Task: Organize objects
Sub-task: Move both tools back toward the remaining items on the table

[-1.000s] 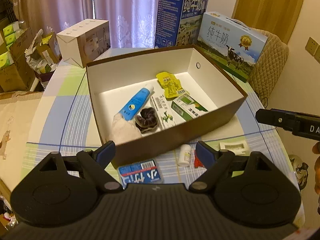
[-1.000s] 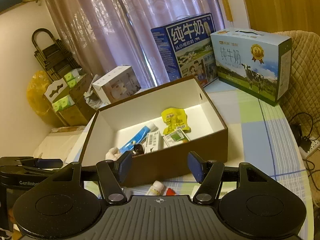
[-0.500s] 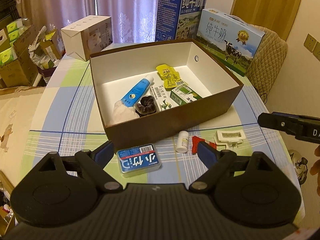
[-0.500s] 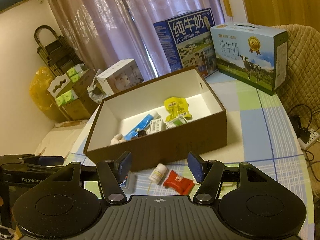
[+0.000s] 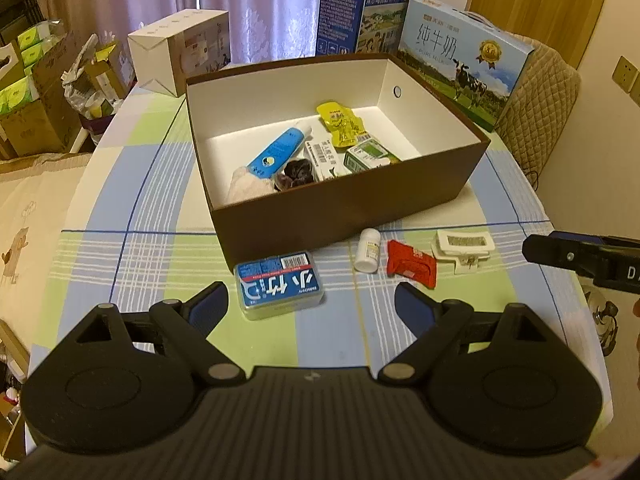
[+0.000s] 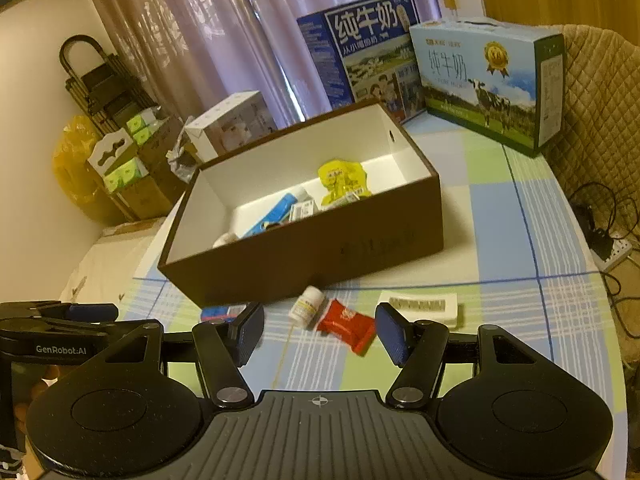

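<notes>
Left wrist view: the left hand-held gripper (image 5: 311, 305), jaws apart and empty, hangs just short of the blue tin (image 5: 279, 285) lying crosswise on the table (image 5: 100, 248) before the brown box (image 5: 344, 204).

Right wrist view: the right hand-held gripper (image 6: 320, 334), jaws apart and empty, frames the red packet (image 6: 346, 325) beside the white bottle (image 6: 307, 306).

Pale mauve curtains (image 6: 208, 40) hang along the far side of the room, warm light showing through them. To their right stands a wooden panel (image 5: 536, 4), and below it a quilted tan chair back (image 5: 540, 100). Left of the curtains, against a cream wall (image 6: 28, 128), a black folding rack (image 6: 100, 84) leans above stacked cardboard cartons (image 6: 132, 184). A power strip (image 6: 616, 248) lies on the floor beneath the chair.
</notes>
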Motion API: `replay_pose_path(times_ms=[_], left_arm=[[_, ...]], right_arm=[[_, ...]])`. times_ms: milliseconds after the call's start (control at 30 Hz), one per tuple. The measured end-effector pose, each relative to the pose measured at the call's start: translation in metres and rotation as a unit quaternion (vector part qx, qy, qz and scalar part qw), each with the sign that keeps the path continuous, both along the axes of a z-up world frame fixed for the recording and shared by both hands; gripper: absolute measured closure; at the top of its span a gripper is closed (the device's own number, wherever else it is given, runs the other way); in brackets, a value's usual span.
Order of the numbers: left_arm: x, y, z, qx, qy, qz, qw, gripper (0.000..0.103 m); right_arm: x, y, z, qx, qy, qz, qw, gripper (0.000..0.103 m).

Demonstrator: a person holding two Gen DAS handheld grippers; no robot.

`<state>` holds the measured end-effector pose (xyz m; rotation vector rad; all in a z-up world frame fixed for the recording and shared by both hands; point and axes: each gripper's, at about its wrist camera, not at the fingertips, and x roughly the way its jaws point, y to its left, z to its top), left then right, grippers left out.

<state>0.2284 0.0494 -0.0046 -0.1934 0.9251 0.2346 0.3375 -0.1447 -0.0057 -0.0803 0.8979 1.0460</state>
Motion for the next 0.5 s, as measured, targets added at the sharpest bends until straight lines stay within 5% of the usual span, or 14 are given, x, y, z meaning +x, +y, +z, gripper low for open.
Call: replay_pose_path(times_ms=[500], left_arm=[[-0.013,-0.005,-0.021,-0.004,0.031,0.006,0.9995,0.015]], right_arm=[[-0.019,-0.007,-0.026,-0.037,0.025,0.021,0.999,0.044]])
